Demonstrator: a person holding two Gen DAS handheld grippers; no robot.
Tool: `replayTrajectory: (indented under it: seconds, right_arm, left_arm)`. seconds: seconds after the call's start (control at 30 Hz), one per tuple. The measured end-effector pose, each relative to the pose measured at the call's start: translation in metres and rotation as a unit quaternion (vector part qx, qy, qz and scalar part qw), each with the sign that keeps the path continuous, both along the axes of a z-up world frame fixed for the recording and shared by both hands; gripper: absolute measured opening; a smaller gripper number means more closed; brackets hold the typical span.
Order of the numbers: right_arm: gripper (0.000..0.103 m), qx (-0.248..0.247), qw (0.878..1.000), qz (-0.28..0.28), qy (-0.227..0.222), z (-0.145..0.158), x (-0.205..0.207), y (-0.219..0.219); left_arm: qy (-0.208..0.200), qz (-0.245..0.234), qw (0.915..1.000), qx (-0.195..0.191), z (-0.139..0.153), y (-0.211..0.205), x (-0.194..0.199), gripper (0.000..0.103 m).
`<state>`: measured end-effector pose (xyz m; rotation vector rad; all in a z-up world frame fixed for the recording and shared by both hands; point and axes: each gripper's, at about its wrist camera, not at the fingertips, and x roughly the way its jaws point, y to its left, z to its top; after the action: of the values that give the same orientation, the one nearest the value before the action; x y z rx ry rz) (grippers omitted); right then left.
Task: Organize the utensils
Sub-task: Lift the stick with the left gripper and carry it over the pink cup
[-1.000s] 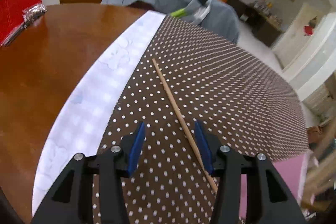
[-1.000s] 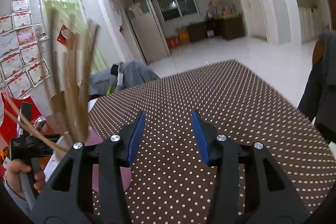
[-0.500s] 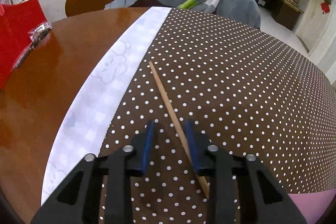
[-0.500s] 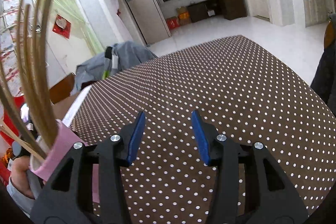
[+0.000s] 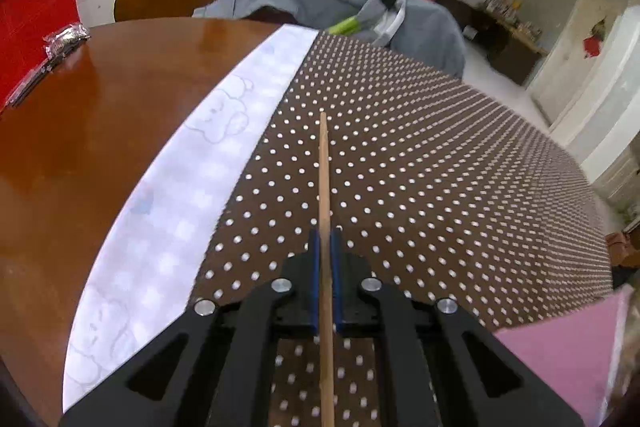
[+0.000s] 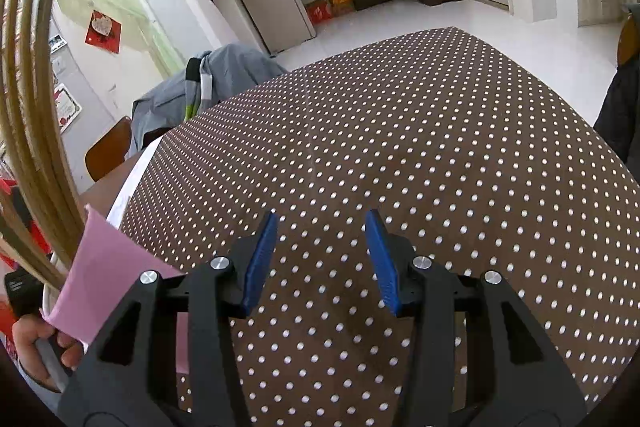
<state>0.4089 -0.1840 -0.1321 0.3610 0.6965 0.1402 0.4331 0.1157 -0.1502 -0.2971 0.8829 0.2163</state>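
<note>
Chopstick (image 5: 325,211) now between closed jaws

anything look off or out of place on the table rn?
Nothing really stands out. The only stray utensil, a chopstick, is clamped in the left tongs; the others stand in the pink holder. Right tongs are open and empty.

A glossy brown wooden table (image 5: 80,155) occupies the left of the frame. It is covered at centre and right by a brown polka-dot cloth (image 5: 440,167) edged with a pale checked strip (image 5: 192,179). A foil packet (image 5: 66,37) lies on the bare wood at upper left.
</note>
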Motion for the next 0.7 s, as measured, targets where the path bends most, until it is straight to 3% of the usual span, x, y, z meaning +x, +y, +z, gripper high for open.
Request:
replayTrajectory:
  seconds: [0.3,0.57,0.7]
  right_arm:
    - [0.046,0.005,1.000,0.006,-0.002,0.012,-0.029,0.002]
    - [0.046,0.007,1.000,0.006,-0.015,0.031,-0.061,-0.003]
    - [0.046,0.011,1.000,0.005,-0.026,0.039,-0.080,-0.009]
  left_arm:
    - [-0.113,-0.014,0.9935,-0.003,0.046,0.003,-0.074,0.005]
    - [-0.168,-0.025,0.9855,0.001,0.080,-0.003,-0.123,0.005]
    - [-0.217,-0.032,0.9756,0.000,0.101,-0.009,-0.151,0.005]
